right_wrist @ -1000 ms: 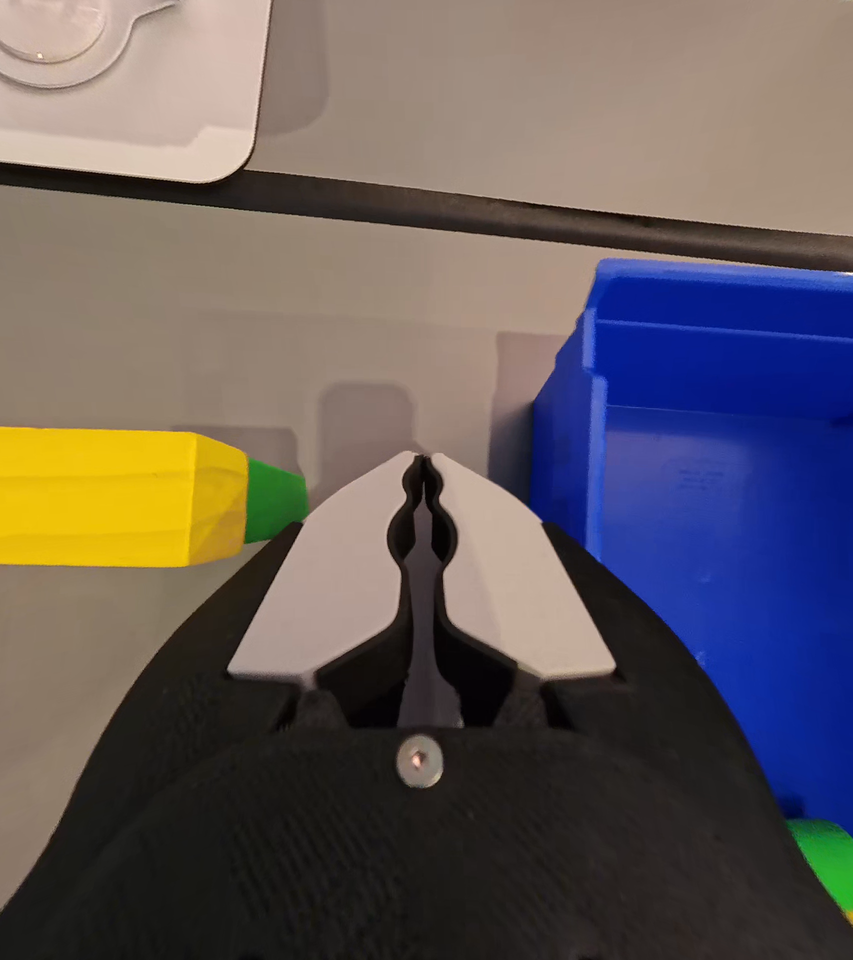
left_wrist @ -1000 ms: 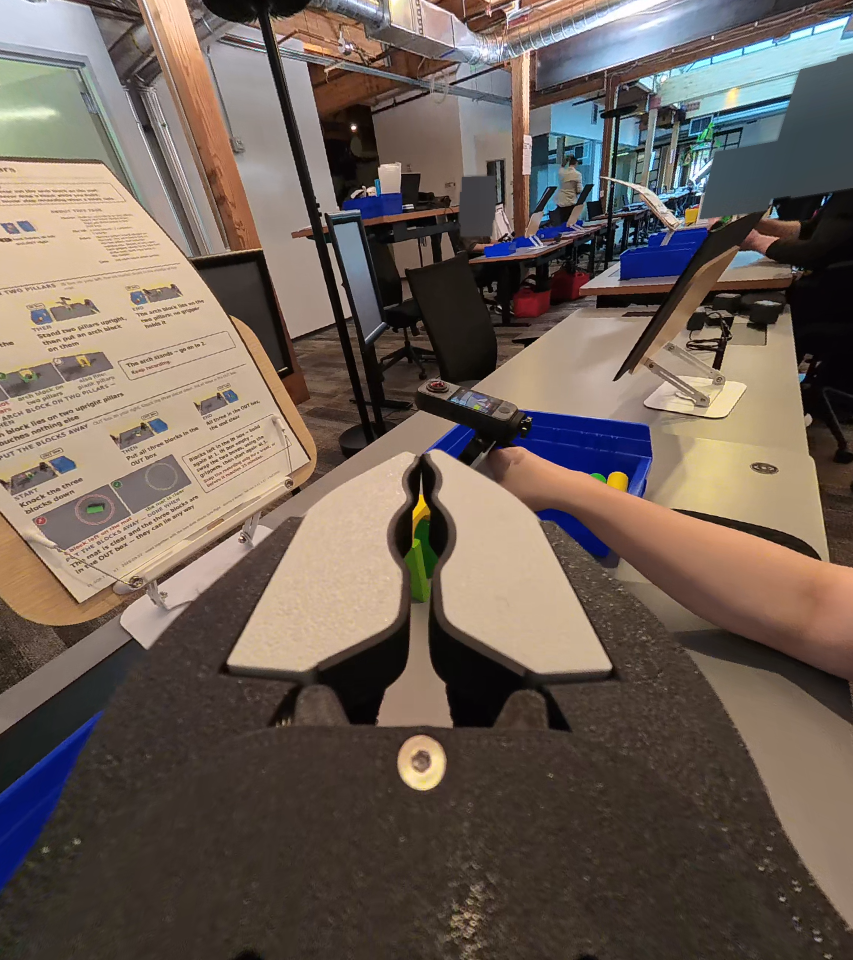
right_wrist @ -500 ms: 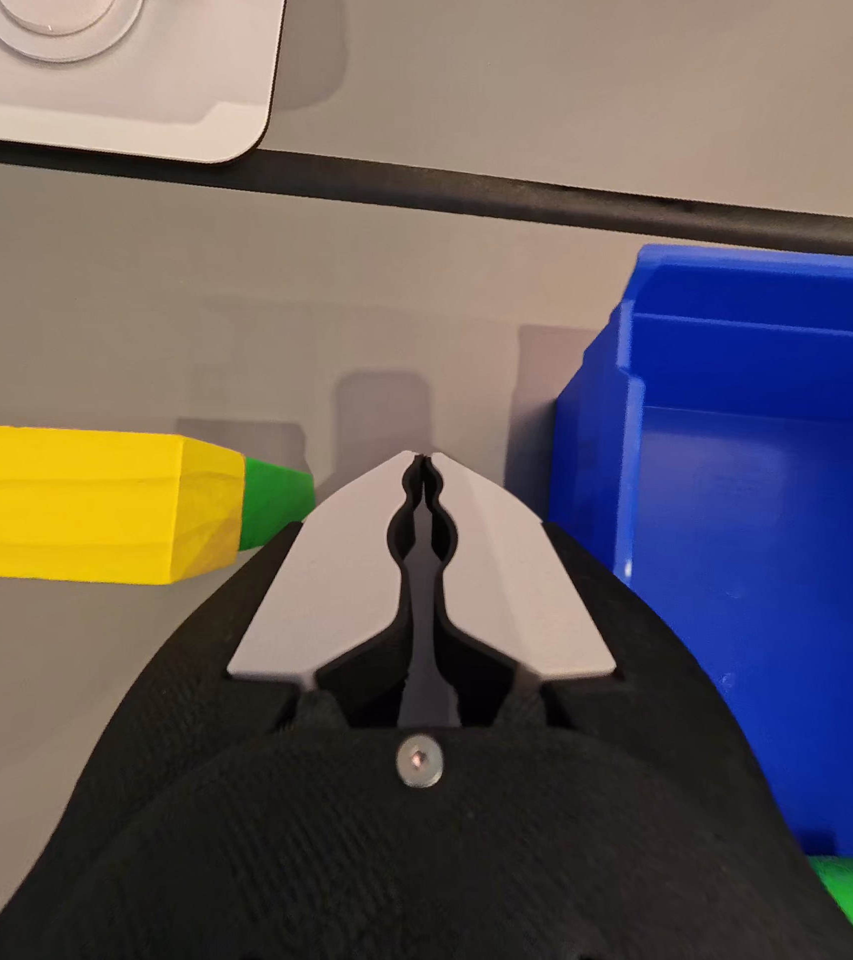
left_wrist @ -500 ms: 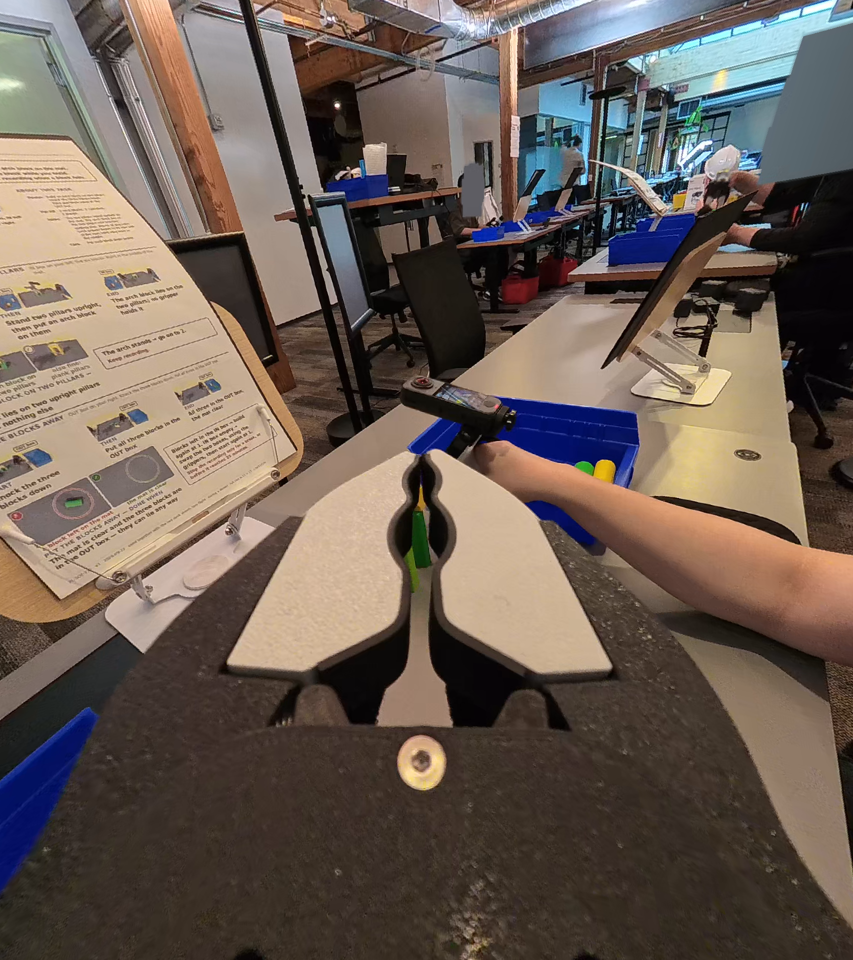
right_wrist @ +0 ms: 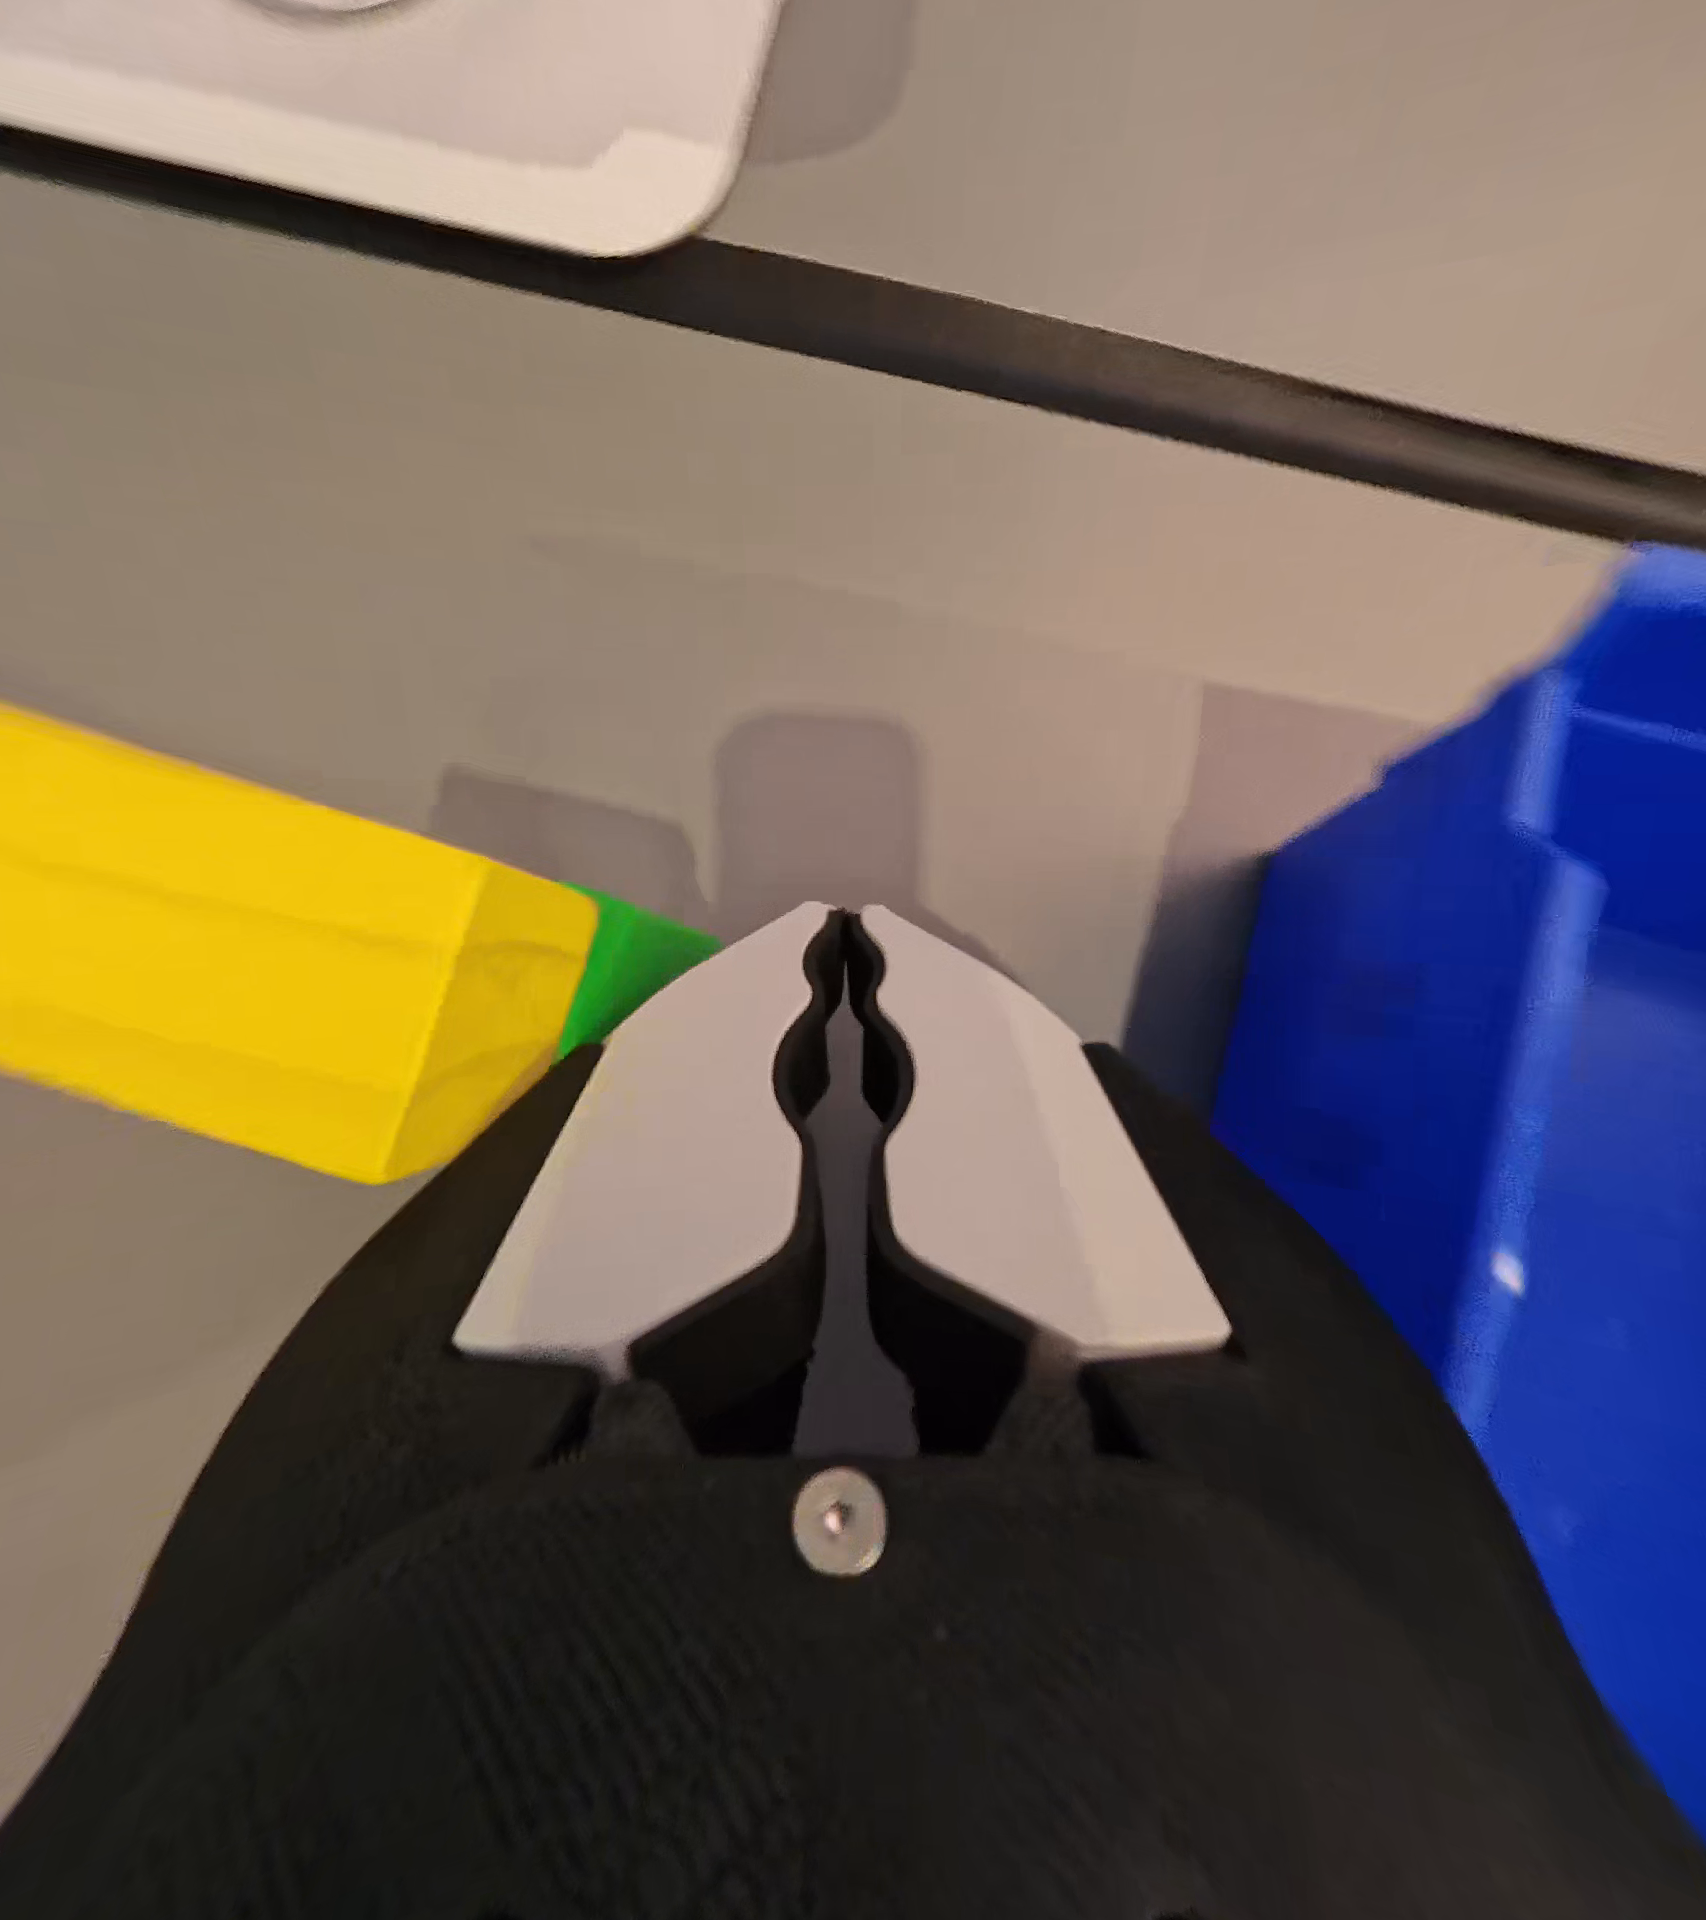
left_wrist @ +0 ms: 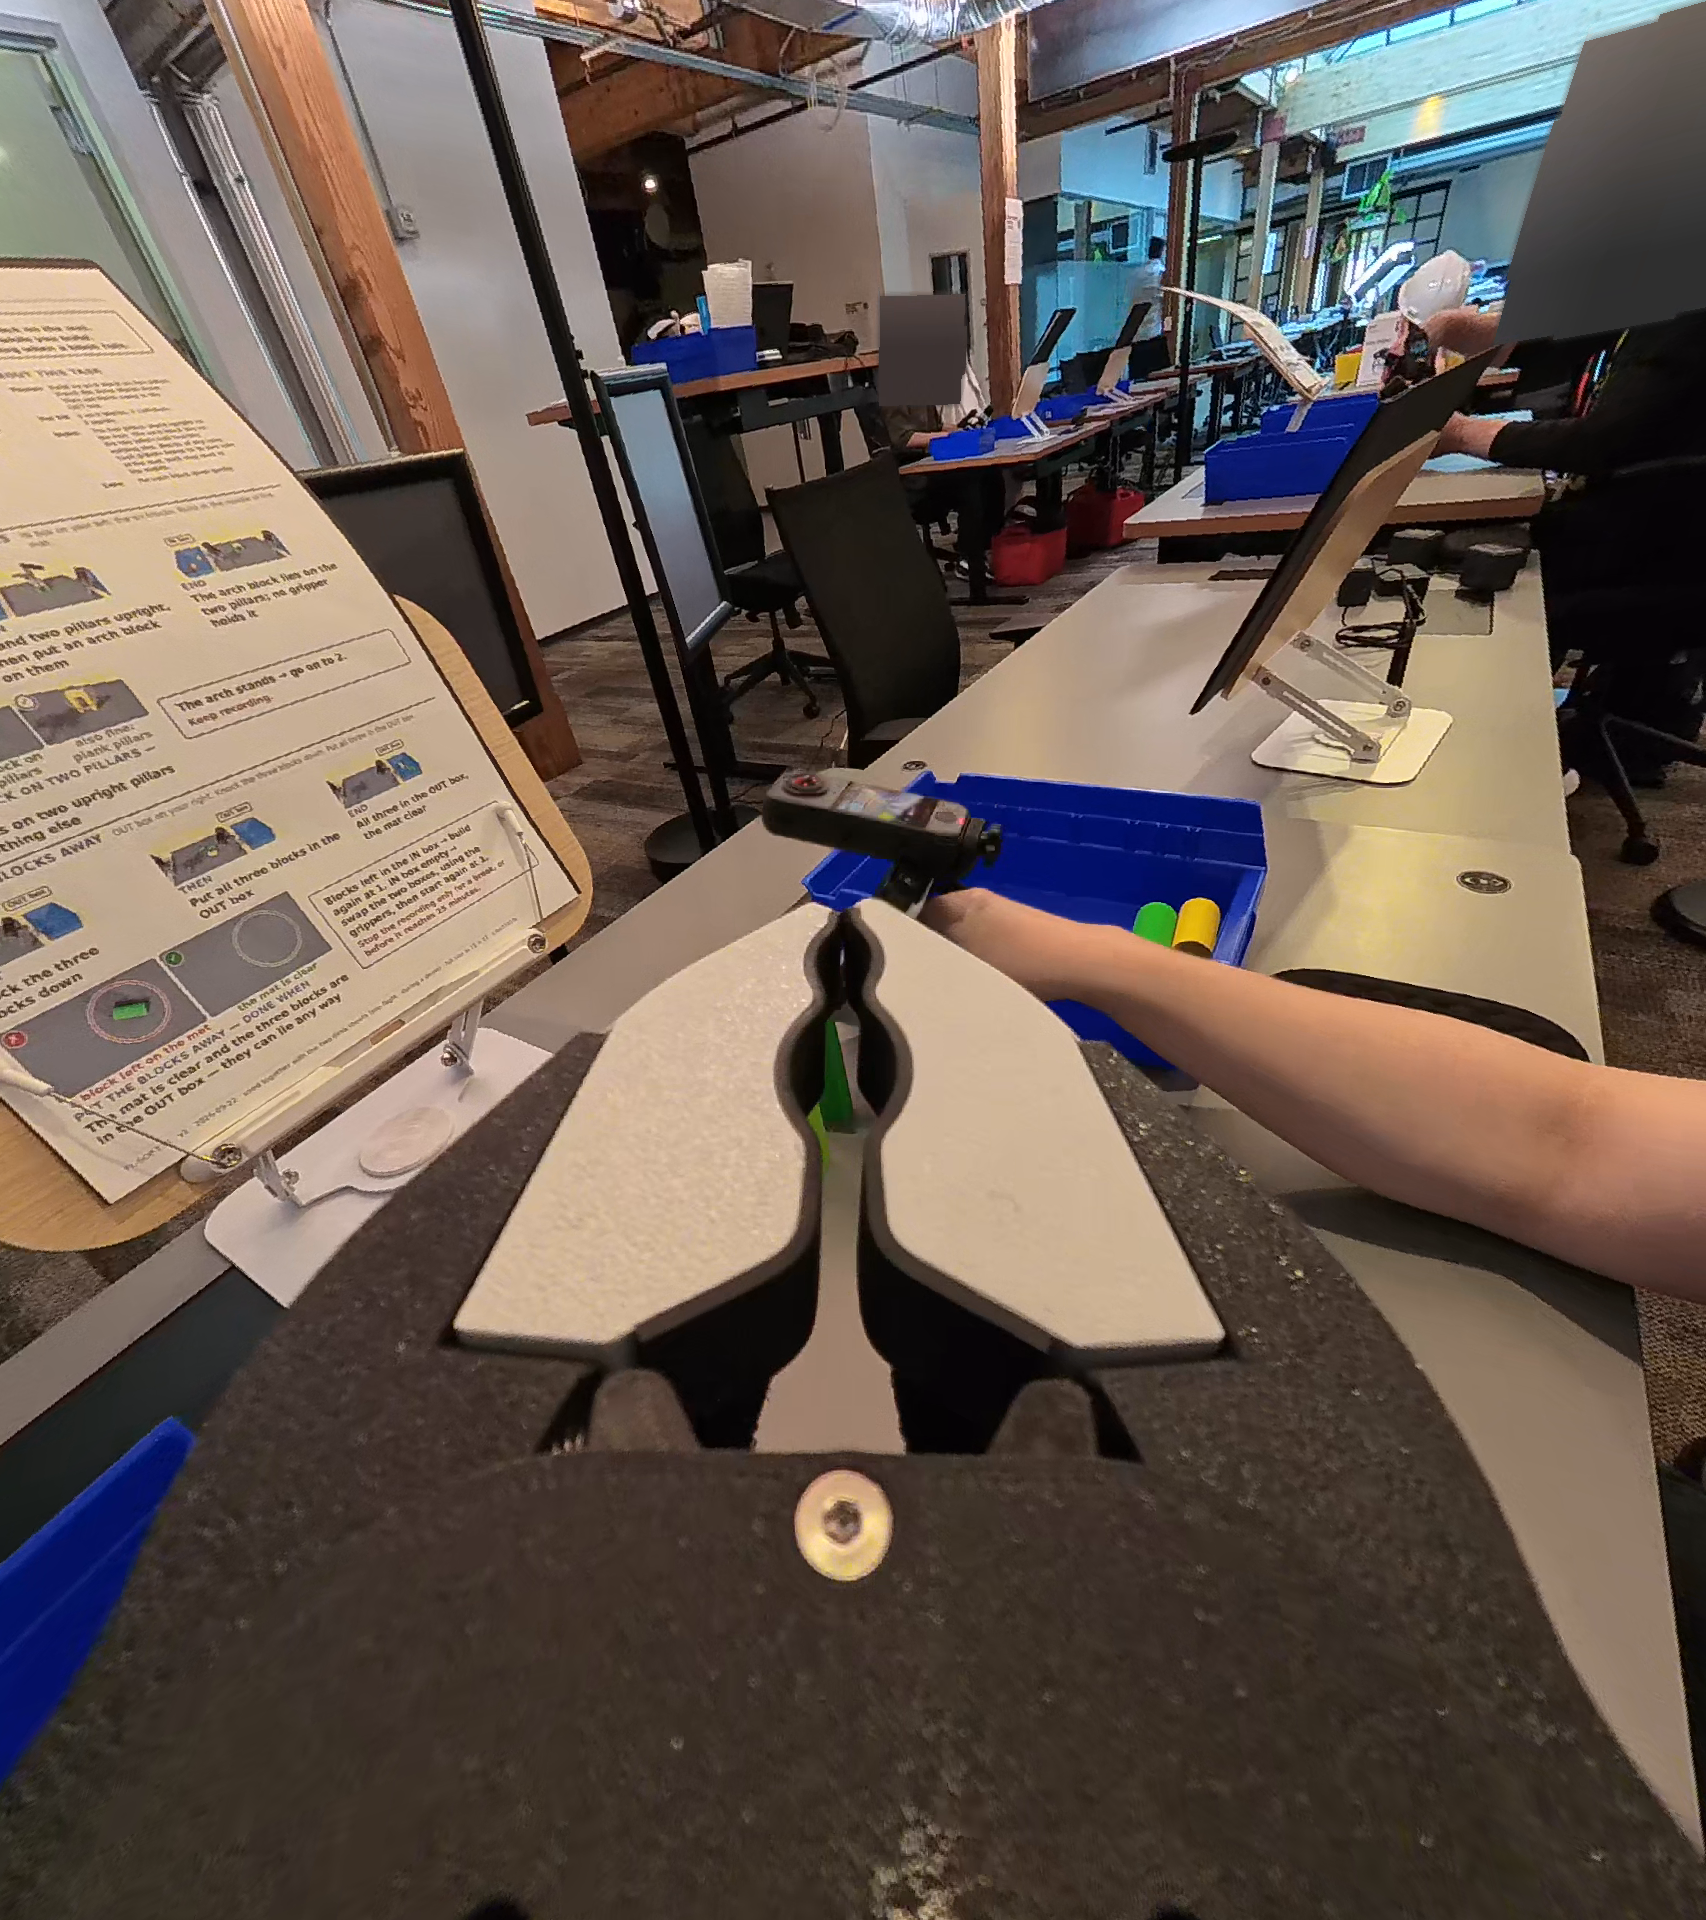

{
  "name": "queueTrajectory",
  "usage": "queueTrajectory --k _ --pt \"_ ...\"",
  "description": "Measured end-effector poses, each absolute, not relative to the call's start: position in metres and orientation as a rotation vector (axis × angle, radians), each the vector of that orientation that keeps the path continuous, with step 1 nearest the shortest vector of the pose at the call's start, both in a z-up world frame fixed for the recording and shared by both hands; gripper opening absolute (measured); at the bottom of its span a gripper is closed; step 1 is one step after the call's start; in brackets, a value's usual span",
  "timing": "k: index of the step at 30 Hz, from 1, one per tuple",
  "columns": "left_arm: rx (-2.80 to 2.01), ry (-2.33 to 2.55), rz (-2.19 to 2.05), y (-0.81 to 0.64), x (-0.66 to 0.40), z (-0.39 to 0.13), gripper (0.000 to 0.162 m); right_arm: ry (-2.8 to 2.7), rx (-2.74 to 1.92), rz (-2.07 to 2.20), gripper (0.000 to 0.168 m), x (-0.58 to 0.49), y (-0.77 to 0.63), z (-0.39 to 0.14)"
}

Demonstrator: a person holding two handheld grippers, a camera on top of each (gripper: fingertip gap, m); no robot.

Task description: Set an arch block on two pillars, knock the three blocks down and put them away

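Yellow faceted block (right_wrist: 205, 997) and green block (right_wrist: 636, 971) lie on the grey table (right_wrist: 309, 582) beside the blue plastic bin (right_wrist: 1607, 1039) — right gripper (right_wrist: 844, 914) and left gripper (left_wrist: 844, 914) both closed, empty.

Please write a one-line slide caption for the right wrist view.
Shut right gripper over grey table, between a lying yellow block and blue plastic bin.

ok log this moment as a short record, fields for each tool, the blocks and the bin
left tool: shut, empty, raised over the table
right tool: shut, empty, beside the blue bin
yellow block: lying on the grey table, outside the bin
green block: touching the yellow block's end
bin contents: green cylinder, yellow cylinder
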State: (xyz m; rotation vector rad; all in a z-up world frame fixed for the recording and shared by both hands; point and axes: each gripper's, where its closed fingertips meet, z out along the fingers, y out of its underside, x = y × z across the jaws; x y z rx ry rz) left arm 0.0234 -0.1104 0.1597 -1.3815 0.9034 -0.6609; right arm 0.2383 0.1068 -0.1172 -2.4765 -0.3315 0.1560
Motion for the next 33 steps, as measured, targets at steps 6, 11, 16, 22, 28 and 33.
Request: queueTrajectory --k 6,11,16,22,28,33 --pt "-1.397 0.91 -0.659 -0.108 0.025 0.156 0.0 -0.883 -2.296 0.085 0.001 0.151 0.087 -0.121" --pt "-1.41 0.922 -0.657 -0.107 0.025 0.153 0.0 -1.033 -2.104 0.184 0.001 0.091 0.054 -0.078" --pt "-1.418 0.921 -0.662 -0.107 0.024 0.153 0.0 -0.989 -1.735 0.432 0.001 0.064 0.014 0.022" --pt "-1.544 0.95 -0.608 -0.097 0.024 0.131 0.004 -0.992 -1.684 0.502 0.01 0.081 0.005 0.043" --pt "-1.877 0.842 -0.248 -0.027 0.014 0.054 0.031 -0.929 -1.649 0.435 0.014 0.116 0.0 0.076" --pt "-2.021 0.72 -0.264 0.018 0.043 -0.014 0.051 -0.887 -1.599 0.305 0.015 0.157 -0.011 0.104"
